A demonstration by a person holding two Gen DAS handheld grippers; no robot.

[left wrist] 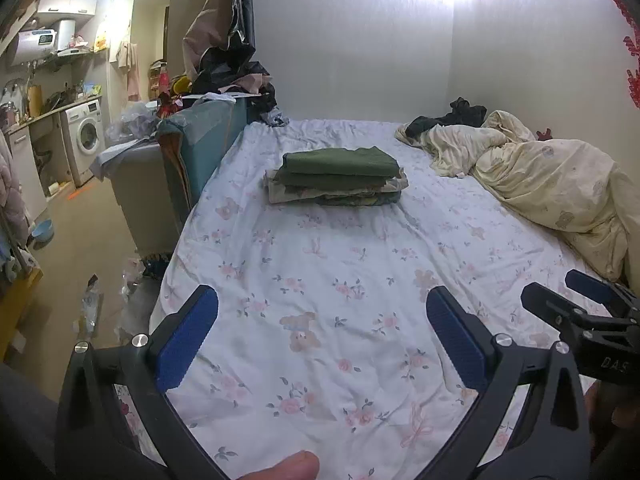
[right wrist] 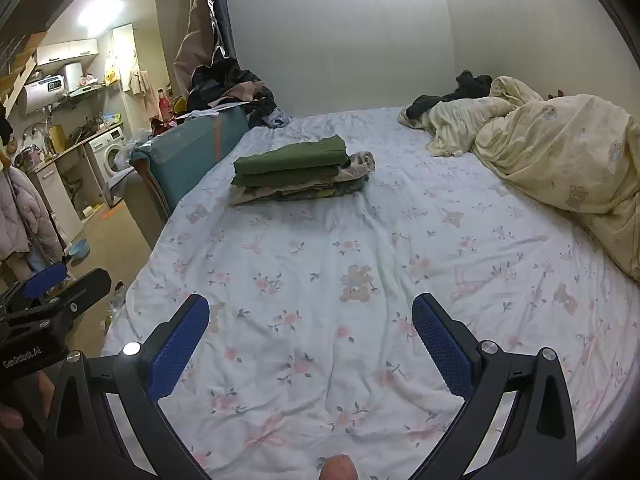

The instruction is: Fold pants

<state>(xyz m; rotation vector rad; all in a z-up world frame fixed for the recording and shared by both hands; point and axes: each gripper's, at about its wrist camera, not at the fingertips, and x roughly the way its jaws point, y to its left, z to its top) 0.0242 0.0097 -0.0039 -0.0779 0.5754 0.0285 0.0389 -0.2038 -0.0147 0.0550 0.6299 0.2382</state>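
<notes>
A cream duvet [left wrist: 552,176] lies bunched on the floral bedsheet [left wrist: 320,300], washing machine [left wrist: 84,136] beyond

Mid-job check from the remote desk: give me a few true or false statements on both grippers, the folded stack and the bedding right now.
1. Both the left gripper and the right gripper are open and hold nothing. True.
2. A green folded garment tops the stack of folded clothes. True.
3. The stack sits on the floor. False: it rests on the floral bed sheet.
4. The cream duvet is spread flat over the bed. False: it is bunched up along the bed's right side.
5. Dark clothes lie at the far end by the duvet. True.
</notes>
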